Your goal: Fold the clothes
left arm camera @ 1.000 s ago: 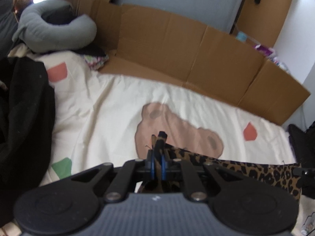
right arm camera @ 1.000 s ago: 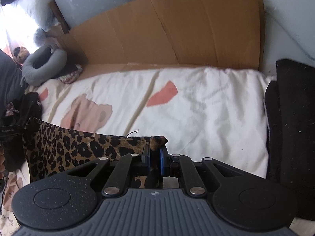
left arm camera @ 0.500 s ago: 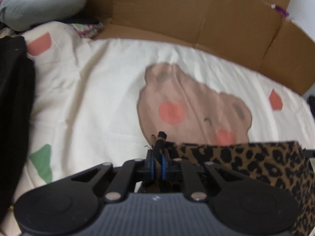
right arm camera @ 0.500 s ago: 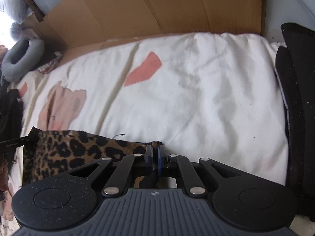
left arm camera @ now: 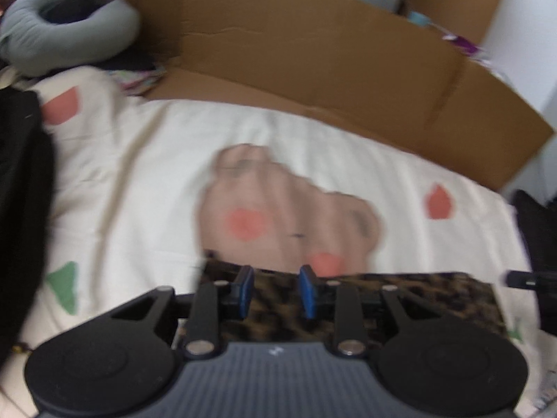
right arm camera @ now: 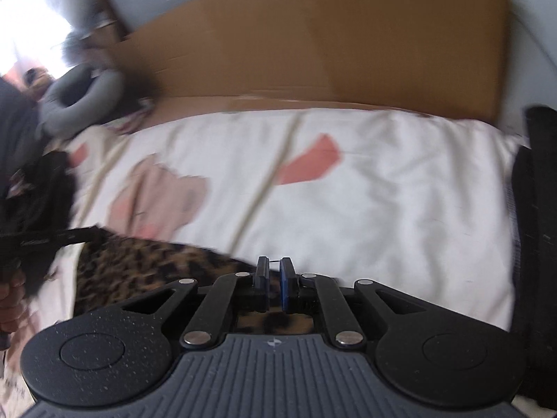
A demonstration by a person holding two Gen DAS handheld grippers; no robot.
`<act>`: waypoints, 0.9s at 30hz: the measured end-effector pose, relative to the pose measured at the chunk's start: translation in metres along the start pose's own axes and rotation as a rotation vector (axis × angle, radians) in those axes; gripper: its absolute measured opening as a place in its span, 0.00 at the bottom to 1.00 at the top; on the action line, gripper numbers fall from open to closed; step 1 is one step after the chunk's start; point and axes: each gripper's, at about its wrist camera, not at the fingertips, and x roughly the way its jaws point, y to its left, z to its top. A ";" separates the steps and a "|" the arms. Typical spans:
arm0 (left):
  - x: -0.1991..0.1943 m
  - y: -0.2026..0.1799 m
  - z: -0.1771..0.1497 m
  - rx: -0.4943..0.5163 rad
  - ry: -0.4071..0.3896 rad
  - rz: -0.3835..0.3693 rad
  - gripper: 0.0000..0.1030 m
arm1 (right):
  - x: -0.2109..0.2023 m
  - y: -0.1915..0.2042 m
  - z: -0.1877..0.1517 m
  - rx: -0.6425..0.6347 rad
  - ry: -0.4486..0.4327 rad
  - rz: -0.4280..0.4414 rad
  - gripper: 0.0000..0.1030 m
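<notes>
A leopard-print garment lies flat on the cream bed sheet, across the lower part of a printed bear face. My left gripper hovers over its left corner. Its jaws are opening and the blue pads stand apart, pressing on nothing, with fabric showing below them. In the right wrist view the garment runs from the left up to my right gripper. That gripper's pads are almost together, and the fabric edge runs in between them. The picture is blurred.
Brown cardboard stands along the far side of the bed. A grey neck pillow lies at the back left. Black clothes are piled at the left edge and along the right edge. A hand holds the left gripper.
The left jaws have parted and let go of the garment corner that they pinched. The garment has come down flat on the sheet. The right pads stay nearly closed at their corner.
</notes>
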 end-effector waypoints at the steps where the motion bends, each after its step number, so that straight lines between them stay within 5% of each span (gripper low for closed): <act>1: -0.001 -0.007 -0.001 0.008 0.001 -0.016 0.29 | 0.000 0.007 0.000 -0.017 0.000 0.014 0.05; 9: 0.004 -0.049 -0.009 0.065 0.032 -0.099 0.29 | 0.010 0.047 -0.004 -0.134 0.021 0.069 0.05; 27: 0.042 -0.056 -0.031 0.162 0.044 -0.076 0.31 | 0.058 0.056 -0.022 -0.243 0.080 0.064 0.09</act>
